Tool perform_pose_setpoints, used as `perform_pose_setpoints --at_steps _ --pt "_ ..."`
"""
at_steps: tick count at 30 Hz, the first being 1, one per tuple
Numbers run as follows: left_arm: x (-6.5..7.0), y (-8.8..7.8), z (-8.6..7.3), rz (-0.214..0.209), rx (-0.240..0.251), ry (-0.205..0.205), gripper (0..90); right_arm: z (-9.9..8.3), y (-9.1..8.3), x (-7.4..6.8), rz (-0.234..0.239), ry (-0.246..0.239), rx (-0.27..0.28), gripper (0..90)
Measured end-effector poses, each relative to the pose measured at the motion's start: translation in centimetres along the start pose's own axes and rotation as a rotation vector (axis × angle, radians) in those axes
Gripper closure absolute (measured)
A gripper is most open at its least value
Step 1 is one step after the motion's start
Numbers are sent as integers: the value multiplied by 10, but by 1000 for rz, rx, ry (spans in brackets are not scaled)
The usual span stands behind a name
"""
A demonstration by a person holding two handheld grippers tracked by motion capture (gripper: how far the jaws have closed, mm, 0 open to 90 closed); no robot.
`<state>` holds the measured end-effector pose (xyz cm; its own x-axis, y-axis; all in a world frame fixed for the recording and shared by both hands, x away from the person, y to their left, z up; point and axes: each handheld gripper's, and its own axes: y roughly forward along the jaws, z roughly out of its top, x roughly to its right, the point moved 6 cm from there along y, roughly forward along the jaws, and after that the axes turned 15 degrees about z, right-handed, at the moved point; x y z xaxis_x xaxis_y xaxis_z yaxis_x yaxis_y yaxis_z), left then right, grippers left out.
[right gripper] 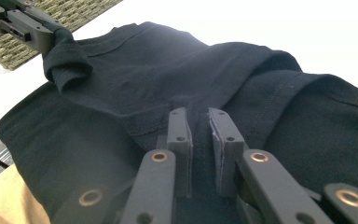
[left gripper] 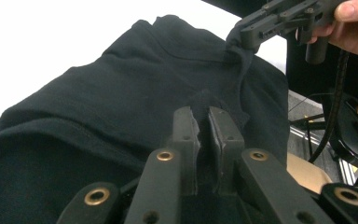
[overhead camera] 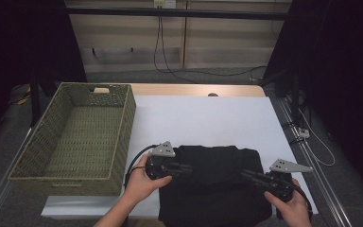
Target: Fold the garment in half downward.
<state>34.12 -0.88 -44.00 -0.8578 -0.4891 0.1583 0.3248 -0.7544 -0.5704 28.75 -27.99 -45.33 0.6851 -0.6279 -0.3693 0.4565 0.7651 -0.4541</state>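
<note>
A black folded garment (overhead camera: 212,187) lies on the white table cover (overhead camera: 208,118) near the front edge. My left gripper (overhead camera: 188,169) grips the garment's left part, its jaws closed on a pinch of black cloth (left gripper: 204,119). My right gripper (overhead camera: 246,174) pinches a fold on the right side the same way (right gripper: 200,121). In the left gripper view the right gripper (left gripper: 244,36) lifts a tuck of the garment (left gripper: 121,93). In the right gripper view the left gripper (right gripper: 51,35) holds up a bunched edge of the garment (right gripper: 168,70).
A green woven basket (overhead camera: 123,132) stands on the table's left side, close beside the garment; its weave (right gripper: 65,11) lies behind the left gripper. White cover stretches beyond the garment toward the far edge. Cables (overhead camera: 163,56) hang from the back wall.
</note>
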Motion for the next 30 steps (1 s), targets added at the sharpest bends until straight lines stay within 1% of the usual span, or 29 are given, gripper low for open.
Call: perform_pose_setpoints --at_steps 2,4,5,6,7,9,10,11,15,17,19,21,22,23,25,28,30 --pt "1 1 -3 -10 -14 -7 817 -2 1 1 1 6 -2 803" --pt "1 3 -5 -19 -23 -7 786 -5 2 2 2 11 -10 803" --pt "1 3 -5 -30 -30 -26 753 -5 2 2 1 10 -15 803" --pt "0 2 -4 -37 -31 -34 695 -6 3 2 3 8 -19 803" --pt "-2 2 -3 -34 -42 -48 642 -6 4 2 2 8 -19 803" --pt "-6 0 -1 -14 -29 -50 534 -6 4 3 3 11 -16 802" --pt "-8 0 0 -10 -39 -65 477 -7 3 4 3 10 -16 801" --pt "-10 -1 1 -5 -33 -80 451 -7 3 4 5 11 -16 801" --pt "-21 0 3 43 -34 -105 340 -8 3 4 7 12 -21 801" --pt "-27 2 2 60 -36 -124 314 -7 3 3 7 12 -21 801" --pt "-33 3 0 92 -40 -126 296 -7 2 2 10 10 -20 800" --pt "-38 5 -2 111 -47 -139 272 -7 2 0 15 10 -26 800" --pt "-42 5 -3 132 -46 -139 267 -8 2 0 20 7 -29 801" --pt "-45 6 -4 142 -53 -138 260 -8 2 -1 23 4 -35 801" --pt "-49 6 -5 157 -47 -152 255 -8 1 -4 30 -2 -37 801" --pt "-54 5 -6 177 -47 -150 241 -7 -2 -11 44 -11 -36 801" --pt "-58 5 -6 199 -46 -146 235 -10 -4 -14 50 -15 -40 801"
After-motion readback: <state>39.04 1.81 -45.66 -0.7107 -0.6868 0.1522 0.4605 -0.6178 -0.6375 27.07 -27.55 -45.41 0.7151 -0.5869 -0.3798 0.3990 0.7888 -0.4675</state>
